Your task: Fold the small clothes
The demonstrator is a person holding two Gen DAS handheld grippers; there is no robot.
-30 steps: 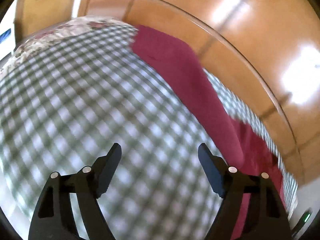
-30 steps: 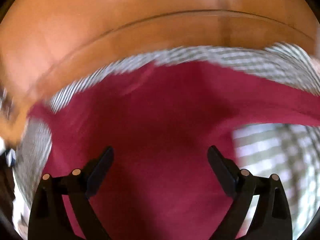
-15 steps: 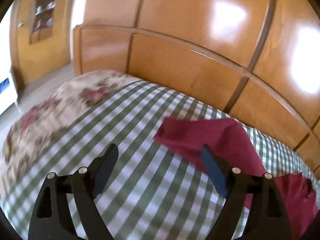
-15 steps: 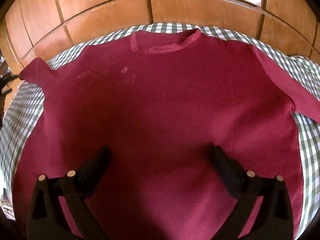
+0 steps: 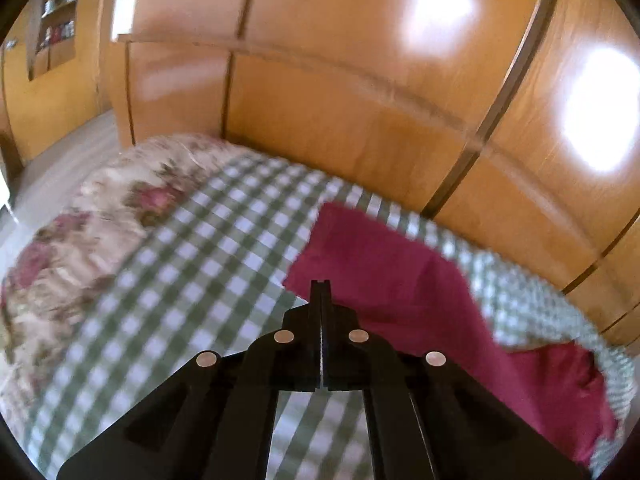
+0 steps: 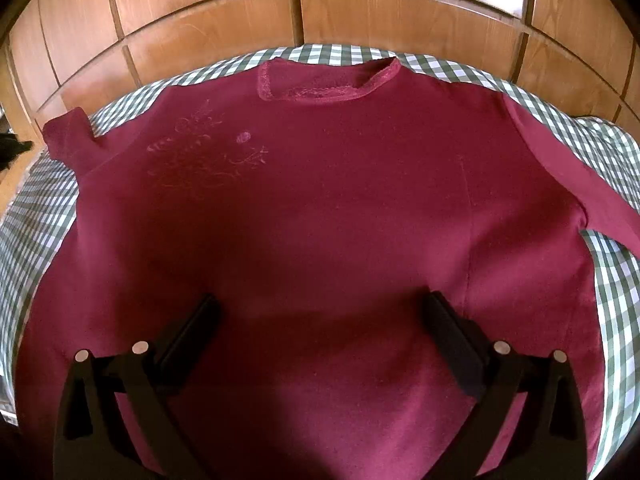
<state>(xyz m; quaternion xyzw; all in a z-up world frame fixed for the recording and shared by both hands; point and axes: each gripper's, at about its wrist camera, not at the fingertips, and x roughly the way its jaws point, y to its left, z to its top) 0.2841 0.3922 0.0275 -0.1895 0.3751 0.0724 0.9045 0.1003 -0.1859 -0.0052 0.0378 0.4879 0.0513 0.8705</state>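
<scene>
Checked bedspread (image 6: 616, 280) bears maroon shirt (image 6: 320, 208) beneath spread right jaws.

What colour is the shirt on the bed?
The shirt is dark red, clearest in the right wrist view.

Glossy wooden wardrobe (image 5: 360, 40), checked bedcover (image 5: 224, 248)

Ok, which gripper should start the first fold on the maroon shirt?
Probably left. The left gripper is shut, with its tip at the edge of the shirt's sleeve, though a grip is unclear. The right gripper is open above the middle of the maroon shirt, away from any edge.
</scene>
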